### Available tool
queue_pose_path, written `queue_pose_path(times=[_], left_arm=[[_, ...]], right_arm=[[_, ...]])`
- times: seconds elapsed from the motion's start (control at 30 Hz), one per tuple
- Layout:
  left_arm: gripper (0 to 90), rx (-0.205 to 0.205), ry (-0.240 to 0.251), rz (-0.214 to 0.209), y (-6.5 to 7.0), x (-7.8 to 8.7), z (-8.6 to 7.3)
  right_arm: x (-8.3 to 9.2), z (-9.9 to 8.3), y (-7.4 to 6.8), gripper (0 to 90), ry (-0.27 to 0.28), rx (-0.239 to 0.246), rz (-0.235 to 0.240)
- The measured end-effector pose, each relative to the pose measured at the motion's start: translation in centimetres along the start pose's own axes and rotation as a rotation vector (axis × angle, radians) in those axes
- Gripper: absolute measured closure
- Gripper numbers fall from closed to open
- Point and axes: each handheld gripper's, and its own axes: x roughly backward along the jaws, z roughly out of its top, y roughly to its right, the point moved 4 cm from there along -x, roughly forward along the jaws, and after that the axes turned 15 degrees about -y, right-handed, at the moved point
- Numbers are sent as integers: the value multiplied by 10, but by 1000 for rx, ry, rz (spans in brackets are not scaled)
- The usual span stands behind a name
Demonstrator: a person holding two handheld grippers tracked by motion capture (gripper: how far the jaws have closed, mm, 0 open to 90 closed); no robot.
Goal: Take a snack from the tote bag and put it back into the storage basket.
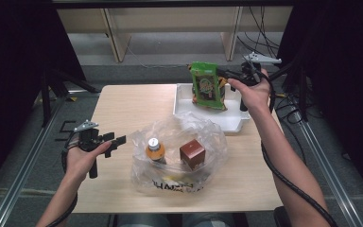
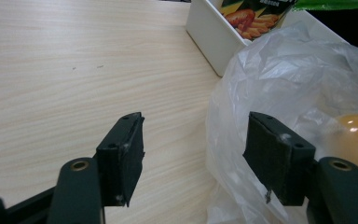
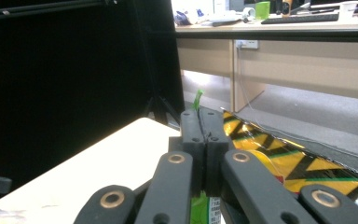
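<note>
1. High view: right claw pinches the green snack bag over the white tray, so it hangs free for setting down.
2. Left gripper view: left claw gapes apart at the plastic bag on the desk, probably to steady it.
3. Right gripper view: jaws clamped together on the snack bag's edge.

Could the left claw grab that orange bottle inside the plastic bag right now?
Probably not directly. The left claw is open beside the plastic bag, but the bag's film lies between its jaws and the orange bottle. It would likely pinch plastic first, or need to reach in from the bag's opening.
</note>
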Motion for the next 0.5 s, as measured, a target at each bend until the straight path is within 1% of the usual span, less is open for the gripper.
queue_pose_path(times=[0.07,0.1,0.13,0.17,0.2,0.23,0.27,0.3,0.33,0.37,0.4,0.43,0.47,0.5], left_arm=[[368,-2,-3,-6,0,-1,-3],[368,-1,-1,-1,0,-1,-4],[370,4,-2,-2,0,-2,-5],[371,-1,-3,-1,0,-2,-6],[373,2,4,1,0,-2,-7],[375,6,3,-1,1,-3,-7],[375,1,-8,0,0,-3,-8],[376,2,-7,4,0,-4,-9],[376,4,-7,5,0,-5,-10],[376,6,-10,4,1,-6,-11],[376,7,-12,5,1,-6,-11],[376,0,-16,4,1,-6,-12],[376,-3,-19,3,1,-7,-12],[377,-4,-16,3,1,-7,-12]], right_arm=[[-2,-2,1,900,-11,-31,-3],[-4,-3,5,900,-12,-18,-9],[-6,-5,6,900,-11,-22,-9],[-7,-7,7,900,-13,-31,-16],[-9,-7,9,900,-15,-33,-16],[-10,-9,10,900,-25,-35,-20],[-12,-10,12,900,-23,-27,-26],[-14,-11,13,900,-25,-39,-30],[-15,-12,13,900,-35,-41,-28],[-16,-14,15,900,-37,-32,-39],[-18,-15,16,900,-40,-31,-41],[-19,-16,17,900,-44,-37,-40],[-21,-18,18,900,-38,-26,-39],[-22,-20,19,900,-41,-45,-44]])
